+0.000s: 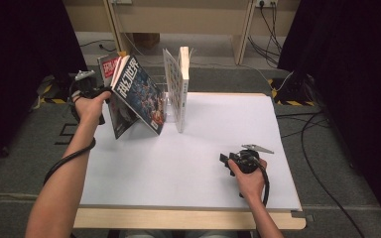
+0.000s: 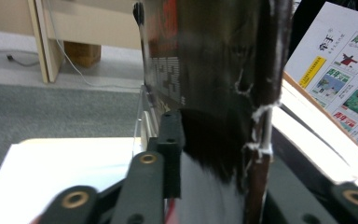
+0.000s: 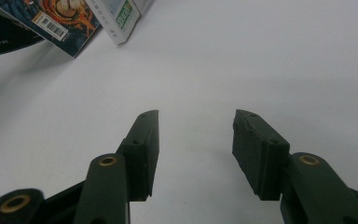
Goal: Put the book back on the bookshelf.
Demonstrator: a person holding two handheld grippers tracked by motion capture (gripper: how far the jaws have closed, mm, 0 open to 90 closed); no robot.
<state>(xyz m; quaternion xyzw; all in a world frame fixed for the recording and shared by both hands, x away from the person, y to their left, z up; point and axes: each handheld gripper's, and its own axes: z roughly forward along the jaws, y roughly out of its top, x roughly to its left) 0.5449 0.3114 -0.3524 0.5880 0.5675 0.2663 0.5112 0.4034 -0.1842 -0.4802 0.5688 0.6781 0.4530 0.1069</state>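
The white worktop [image 1: 188, 163] carries a short row of books at its far left corner. The biggest thing in play is the leaning magazine [image 1: 138, 94], a glossy one with a dark blue illustrated cover and bold white lettering, tipped over to the right so its lower corner rests on the worktop near the upright white book [image 1: 182, 89]. Another magazine [image 1: 110, 67], with red on its cover, stands just behind it on the left. The left gripper [image 1: 92, 91] is up at the magazines' left edge, and in the left gripper view its fingers [image 2: 170, 140] sit clamped on a dark, worn cover [image 2: 205, 70]. The right gripper [image 1: 238, 161] rests low over bare worktop, well apart from the books, its fingers [image 3: 147, 144] spread with nothing between them.
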